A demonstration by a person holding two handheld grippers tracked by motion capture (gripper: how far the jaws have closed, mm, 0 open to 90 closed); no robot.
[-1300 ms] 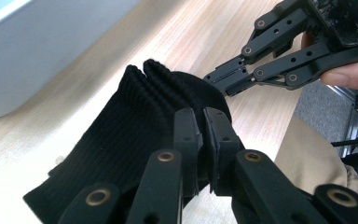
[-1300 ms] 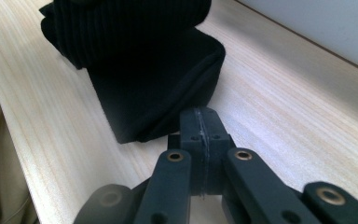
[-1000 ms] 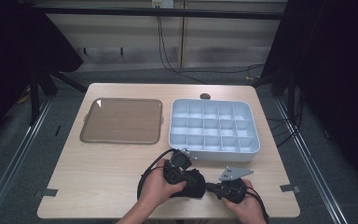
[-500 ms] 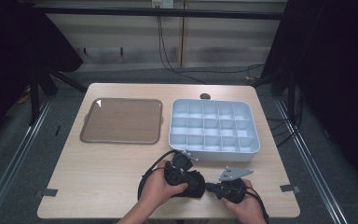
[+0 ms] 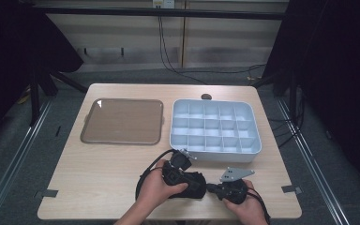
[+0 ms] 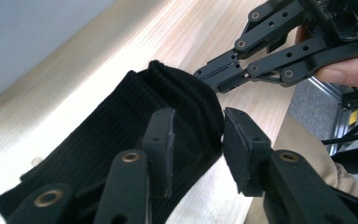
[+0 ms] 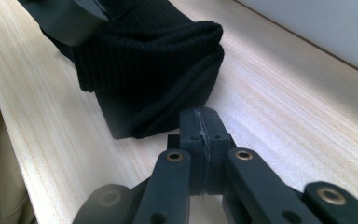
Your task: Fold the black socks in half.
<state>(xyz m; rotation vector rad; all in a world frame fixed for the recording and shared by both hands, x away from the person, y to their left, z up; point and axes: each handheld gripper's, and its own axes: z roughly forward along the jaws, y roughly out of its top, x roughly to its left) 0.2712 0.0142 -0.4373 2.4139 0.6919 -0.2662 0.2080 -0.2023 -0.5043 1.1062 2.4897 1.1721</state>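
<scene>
The left gripper has just been opening; its jaws stand partly apart around the folded edge of the black ribbed knit cloth, with no firm pinch evident, probably to release or regrip it. The right gripper, jaws pressed together on nothing, rests just beside the cloth. Beyond both, on the pale wooden table, sit a white compartmented plastic organiser and a brown flat tray; dark curtains enclose the room.

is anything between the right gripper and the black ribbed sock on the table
Nothing visible. The right gripper, jaws shut, points at the folded black ribbed sock with bare light wooden table between them. The left gripper is at the sock's other side, one jaw over the cloth, and its jaws have just been opening.
</scene>
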